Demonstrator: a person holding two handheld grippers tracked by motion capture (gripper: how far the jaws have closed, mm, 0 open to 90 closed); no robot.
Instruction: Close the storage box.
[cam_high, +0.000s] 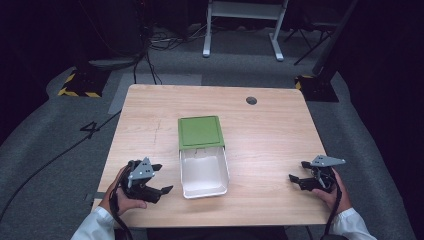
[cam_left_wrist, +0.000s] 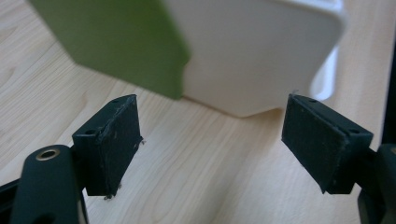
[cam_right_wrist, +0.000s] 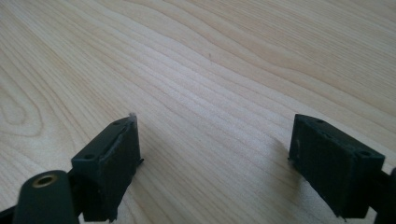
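Note:
A white box (cam_high: 204, 172) lies open at the middle of the wooden table (cam_high: 270, 135), and its green lid (cam_high: 200, 131) lies flat behind it, touching its far rim. My left gripper (cam_high: 161, 178) rests open near the front left, a short way left of the box. In the left gripper view the jaws stand wide apart with nothing between them (cam_left_wrist: 212, 140); the white box (cam_left_wrist: 261, 51) and green lid (cam_left_wrist: 112, 42) are just ahead. My right gripper (cam_high: 299, 171) sits open near the front right edge, pointing left; in its view (cam_right_wrist: 215, 158) there is bare wood between the jaws.
A small dark round hole (cam_high: 251, 100) sits in the table near its far edge. Beyond the table are grey floor, cables (cam_high: 145, 55), a white desk frame (cam_high: 242, 25) and yellow-and-black striped bases (cam_high: 82, 82).

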